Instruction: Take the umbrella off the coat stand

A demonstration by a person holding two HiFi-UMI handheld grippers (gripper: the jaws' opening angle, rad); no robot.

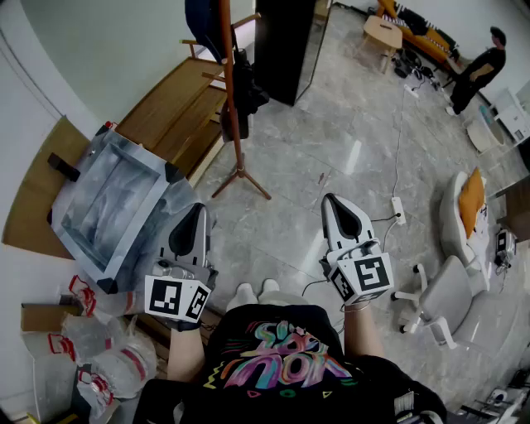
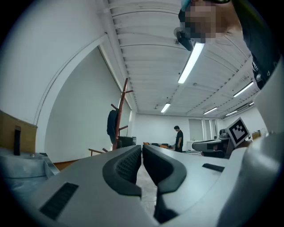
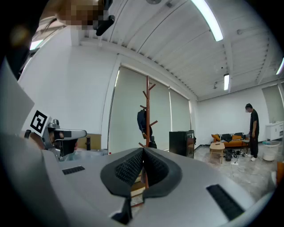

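left gripper (image 2: 141,150): held level, jaws together or all but, only a sliver of light between the ribbed pads; nothing in them, touching nothing.
right gripper (image 3: 143,154): held level, jaws fully together, nothing clamped; coat stand framed straight above the tips, well apart from them.
marker cubes: one on each gripper, black-and-white square codes, no words.
coat stand (image 1: 234,108): reddish-brown wooden pole on splayed feet, standing on the grey marble floor (image 1: 331,157) at the edge of a low wooden platform (image 1: 170,112).
umbrella (image 1: 247,91): black, folded, hanging against the pole of the coat stand, below a dark blue garment (image 1: 203,21) on a higher peg; neither gripper is near it.
box (image 1: 108,199): open, lined with silvery film, resting on flat cardboard at the floor's left edge; contents not clear.
plastic bags (image 1: 112,344): clear with red and white print, heaped at the lower left corner; print too small to read.
t-shirt (image 1: 277,356): black, bright multicoloured lettering, not legible.
cabinet (image 1: 281,45): black, beside the platform's far end.
second person (image 1: 479,68): standing at the floor's far right corner.
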